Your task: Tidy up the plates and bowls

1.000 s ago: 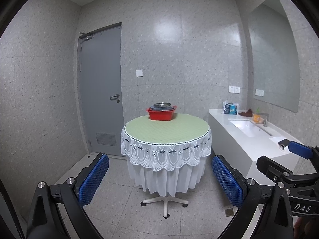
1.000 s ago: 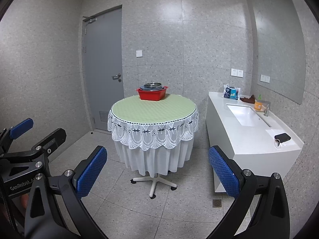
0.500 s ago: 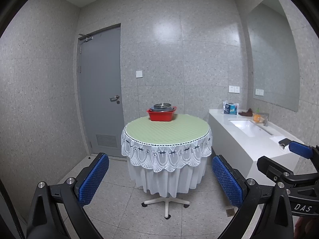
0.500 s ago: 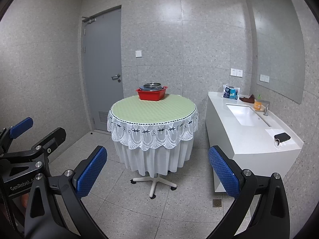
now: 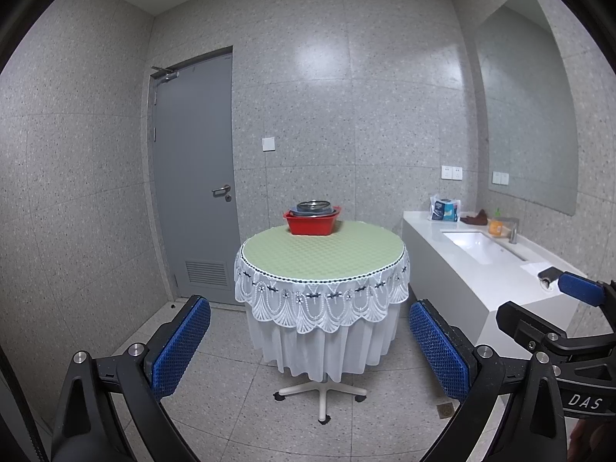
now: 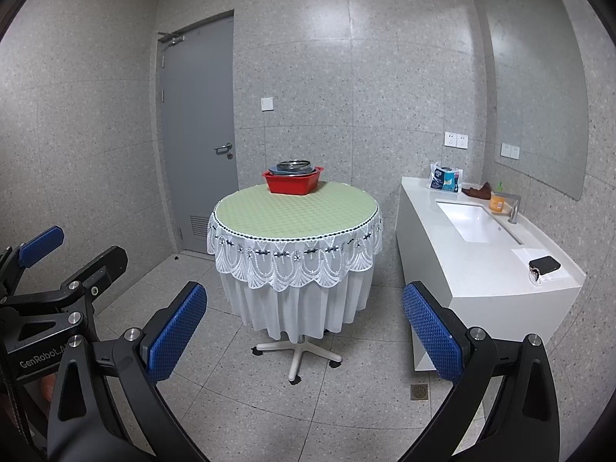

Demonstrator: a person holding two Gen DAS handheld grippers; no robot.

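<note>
A red basin (image 5: pixel 312 225) (image 6: pixel 292 184) stands at the far side of a round table (image 5: pixel 323 256) (image 6: pixel 296 213) with a green top and a white lace cloth. Stacked metal bowls and plates (image 5: pixel 313 207) (image 6: pixel 294 166) sit inside the basin. My left gripper (image 5: pixel 308 304) is open and empty, well short of the table and above the floor. My right gripper (image 6: pixel 304 288) is open and empty too, at about the same distance. Each gripper shows at the edge of the other's view: the right gripper (image 5: pixel 546 300) and the left gripper (image 6: pixel 77 250).
A white counter (image 6: pixel 473 258) with a sink (image 6: pixel 467 217) runs along the right wall and carries a tissue pack (image 6: pixel 445 180), an orange bottle (image 6: pixel 497 202) and a dark phone (image 6: pixel 544 265). A grey door (image 6: pixel 200 131) is shut at the back left. The floor is tiled, with a drain (image 6: pixel 419 391).
Almost nothing: the left wrist view has tilted up a touch, so the table sits slightly lower in it. Both grippers stay open.
</note>
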